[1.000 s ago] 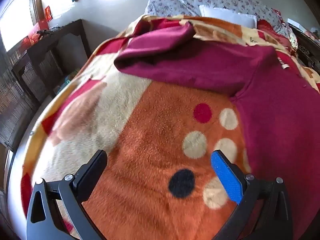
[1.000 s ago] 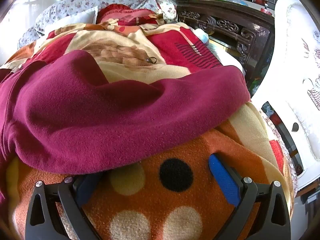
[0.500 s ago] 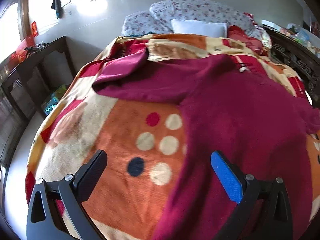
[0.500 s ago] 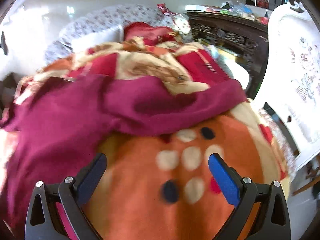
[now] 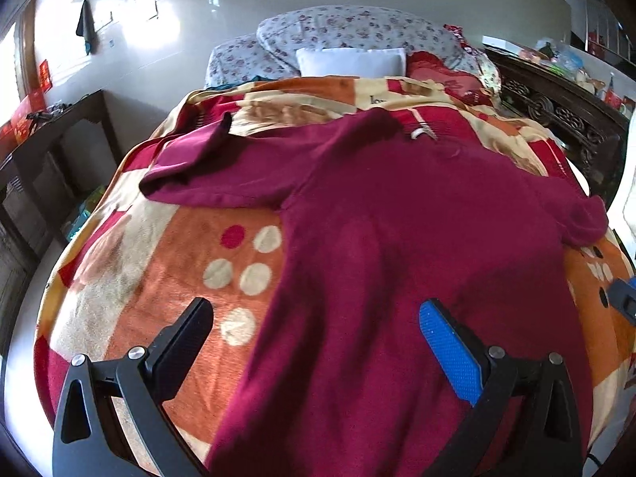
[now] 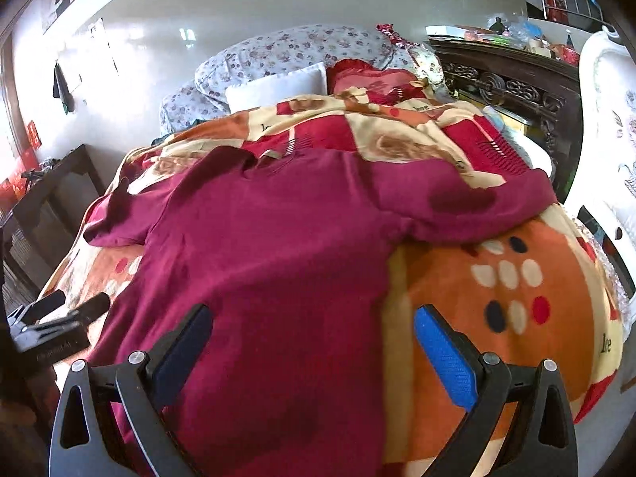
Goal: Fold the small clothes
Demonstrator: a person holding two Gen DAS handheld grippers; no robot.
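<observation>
Maroon sweater (image 5: 397, 238) spread flat on patterned blanket (image 5: 167, 278); soft, limp, likely best pinched at hem. Left gripper (image 5: 314, 342), right gripper (image 6: 310, 342) fingers apart, empty.

- The shirt (image 5: 397, 238) lies spread on the blanket (image 5: 159, 278), collar toward the pillows (image 5: 349, 31), one sleeve out to each side.
- The white pillow (image 5: 351, 61) sits before the pillows.
- A dark table (image 5: 51, 135) stands left of the bed; a carved wooden cabinet (image 6: 508, 83) stands right.
- Both grippers hang over the shirt's near end.
</observation>
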